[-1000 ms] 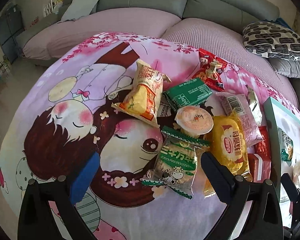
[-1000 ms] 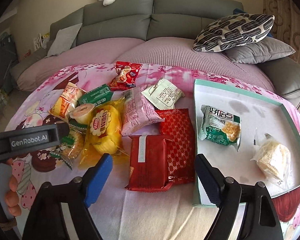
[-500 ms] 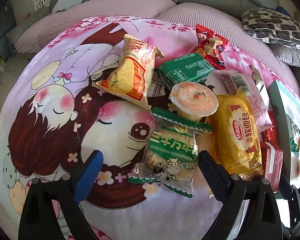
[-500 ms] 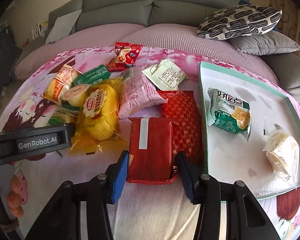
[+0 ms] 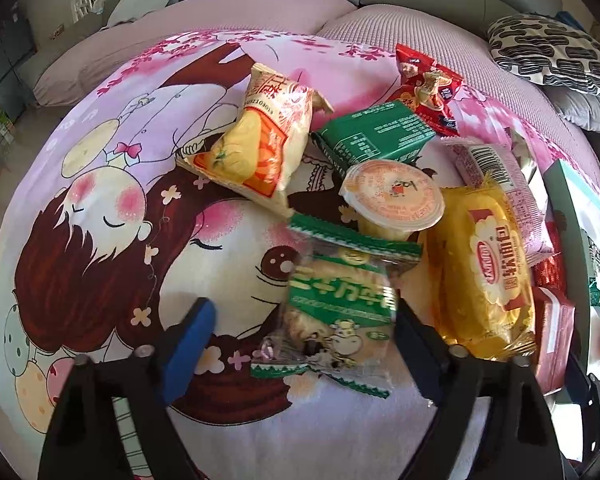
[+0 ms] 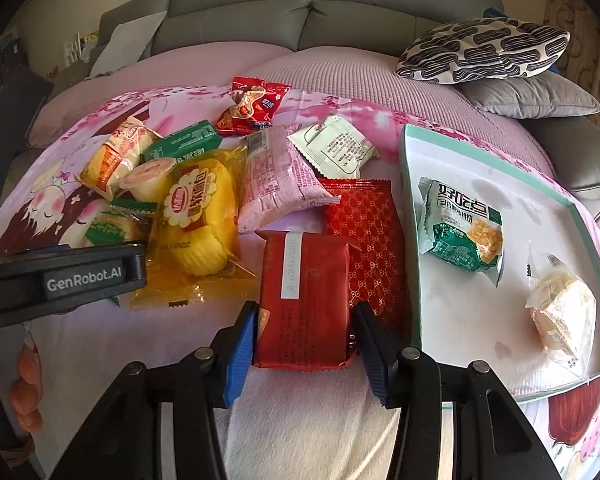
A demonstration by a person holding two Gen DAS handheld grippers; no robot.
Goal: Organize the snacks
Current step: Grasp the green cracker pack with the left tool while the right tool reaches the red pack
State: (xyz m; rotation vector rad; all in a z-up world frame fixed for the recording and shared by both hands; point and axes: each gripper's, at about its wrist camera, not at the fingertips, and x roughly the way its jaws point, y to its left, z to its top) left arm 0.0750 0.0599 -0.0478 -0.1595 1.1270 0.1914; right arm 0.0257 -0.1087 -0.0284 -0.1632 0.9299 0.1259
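The right gripper (image 6: 304,332) is clamping the red packet (image 6: 304,300) by its sides, for lifting toward the tray (image 6: 410,216) beside it. The left gripper (image 5: 300,320) is spread wide, straddling the green biscuit packet (image 5: 336,304) on the blanket (image 5: 100,240).

Black tool (image 6: 304,330), ribbed blue pads (image 6: 240,344)

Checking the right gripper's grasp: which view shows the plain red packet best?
The right wrist view: the plain red packet lies whole between the right gripper's jaws. The left wrist view shows only a sliver at its right edge.
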